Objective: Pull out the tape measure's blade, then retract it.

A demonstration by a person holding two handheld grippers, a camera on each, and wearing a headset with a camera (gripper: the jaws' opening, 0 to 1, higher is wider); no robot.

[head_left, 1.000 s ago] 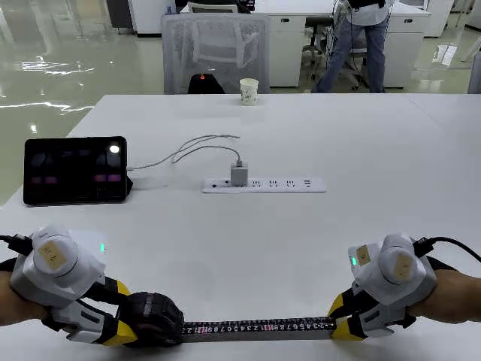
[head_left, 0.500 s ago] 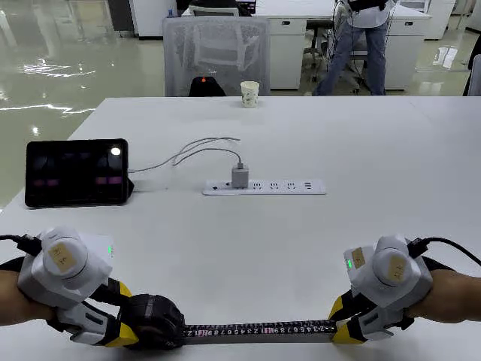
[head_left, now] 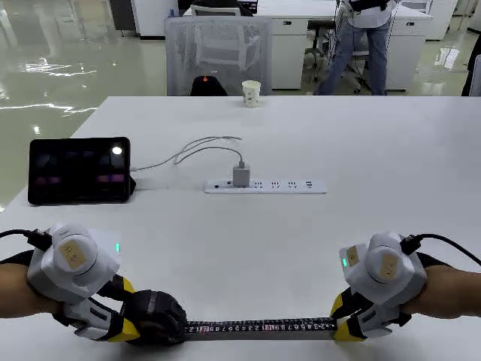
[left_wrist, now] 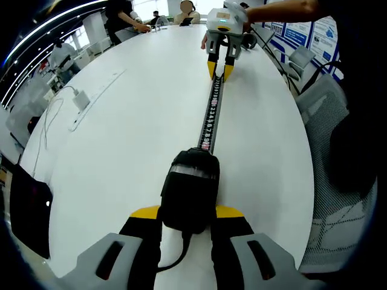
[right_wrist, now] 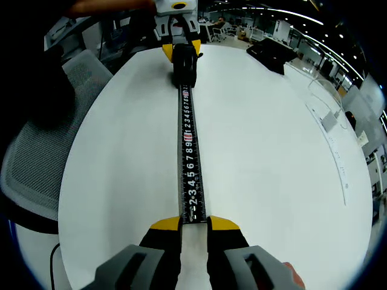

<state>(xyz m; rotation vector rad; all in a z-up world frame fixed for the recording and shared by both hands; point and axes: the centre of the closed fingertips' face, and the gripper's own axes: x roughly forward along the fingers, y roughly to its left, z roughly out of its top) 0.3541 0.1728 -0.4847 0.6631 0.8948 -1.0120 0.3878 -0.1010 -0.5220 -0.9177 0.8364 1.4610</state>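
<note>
Where the blade [head_left: 259, 327] skirts its near edge, open table [head_left: 301, 248] lies beyond.

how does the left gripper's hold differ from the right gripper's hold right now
The left gripper clamps the black tape measure case; the right gripper pinches the free end of the blade.
The left gripper's jaws stand wide around the bulky case; the right gripper's jaws sit close together on the narrow blade.
Shared: both are shut, low over the white table, and face each other along the drawn-out blade.
</note>
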